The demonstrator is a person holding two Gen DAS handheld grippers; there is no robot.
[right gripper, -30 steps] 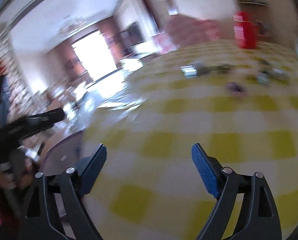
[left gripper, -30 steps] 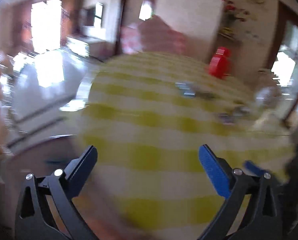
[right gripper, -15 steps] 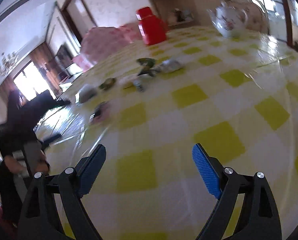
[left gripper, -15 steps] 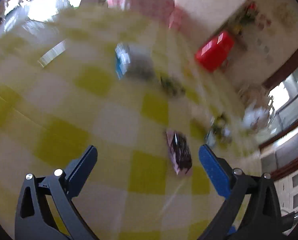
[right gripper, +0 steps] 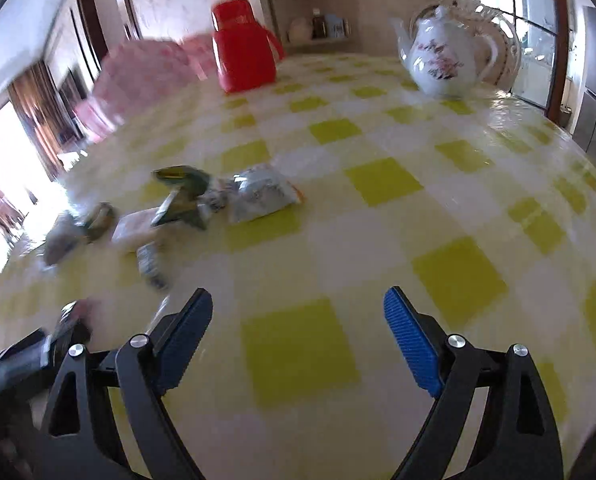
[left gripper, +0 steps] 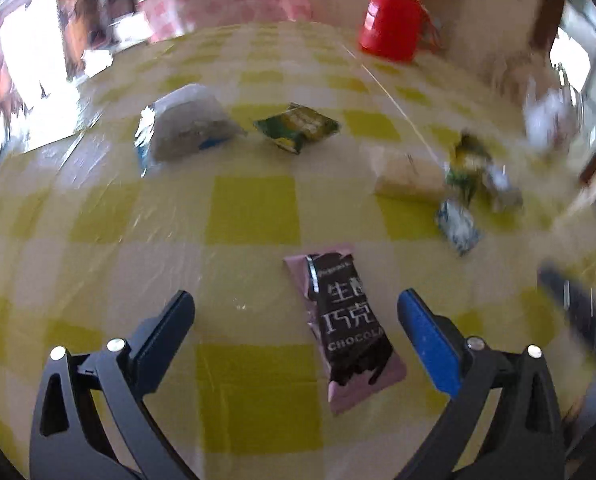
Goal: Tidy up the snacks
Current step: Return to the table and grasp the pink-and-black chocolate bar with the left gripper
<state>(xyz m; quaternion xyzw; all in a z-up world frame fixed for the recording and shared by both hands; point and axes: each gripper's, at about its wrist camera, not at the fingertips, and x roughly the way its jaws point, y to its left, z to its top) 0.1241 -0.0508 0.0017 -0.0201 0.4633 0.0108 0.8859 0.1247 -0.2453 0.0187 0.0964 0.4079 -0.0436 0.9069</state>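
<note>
Several snack packets lie scattered on a yellow-and-white checked table point(left gripper: 254, 212). A pink and black chocolate packet point(left gripper: 343, 320) lies just ahead of my left gripper point(left gripper: 296, 318), nearer its right finger; the gripper is open and holds nothing. Farther off are a white and blue packet point(left gripper: 186, 128), a green packet point(left gripper: 298, 126), and a blurred cluster of small packets point(left gripper: 457, 184) to the right. In the right wrist view my right gripper point(right gripper: 298, 320) stands open over bare cloth, with the packet cluster point(right gripper: 202, 198) ahead to its left.
A red jug point(left gripper: 393, 20) stands at the table's far side, also the red jug point(right gripper: 244, 54) in the right view. A white flowered teapot point(right gripper: 445, 58) stands far right. The other gripper's dark body point(right gripper: 30, 354) shows at lower left. A pink-covered chair point(right gripper: 138, 76) is behind the table.
Both cameras have swung down and in toward the table. The left gripper now has the chocolate packet close between its fingers; the right one has moved nearer the packet cluster. Both stay open.
</note>
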